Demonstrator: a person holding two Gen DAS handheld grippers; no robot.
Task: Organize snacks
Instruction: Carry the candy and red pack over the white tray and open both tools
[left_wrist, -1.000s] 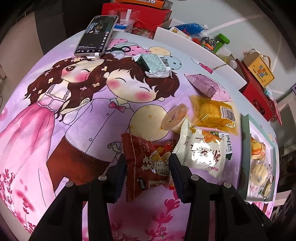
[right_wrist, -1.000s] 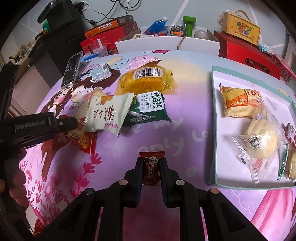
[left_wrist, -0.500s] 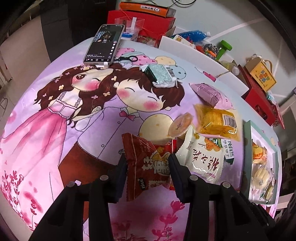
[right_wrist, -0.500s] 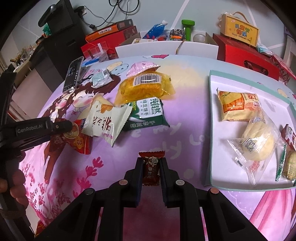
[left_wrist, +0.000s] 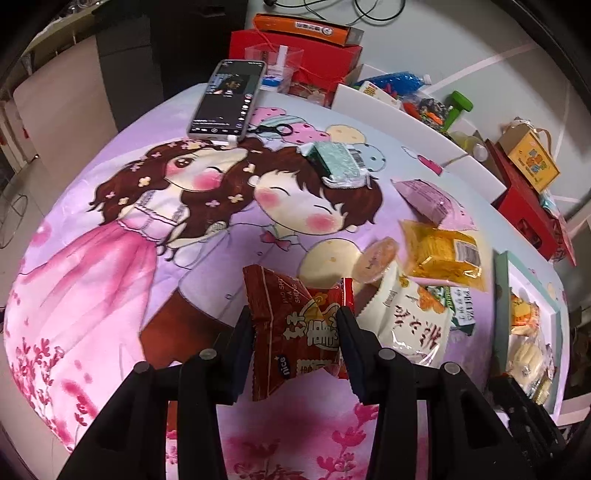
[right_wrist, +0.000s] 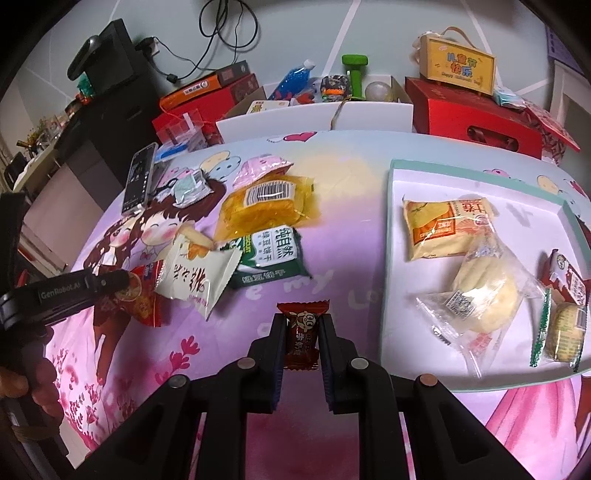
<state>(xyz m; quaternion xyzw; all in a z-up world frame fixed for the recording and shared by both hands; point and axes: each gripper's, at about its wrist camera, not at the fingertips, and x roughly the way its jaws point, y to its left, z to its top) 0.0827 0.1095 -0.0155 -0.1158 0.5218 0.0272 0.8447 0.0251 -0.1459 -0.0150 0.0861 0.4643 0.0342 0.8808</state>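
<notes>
Left gripper (left_wrist: 295, 328): pointed steeply downward, both fingers clamped against the sides of a red snack packet (left_wrist: 295, 332). Right gripper (right_wrist: 303, 332): also angled downward, fingers closed on a small dark-red candy (right_wrist: 302, 334). A bare hand (right_wrist: 26, 380) grasps the left gripper's handle.

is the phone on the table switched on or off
On. The phone lies face up at the far edge of the table, and its screen is lit, showing a picture with rows of white text and icons beneath it.
</notes>
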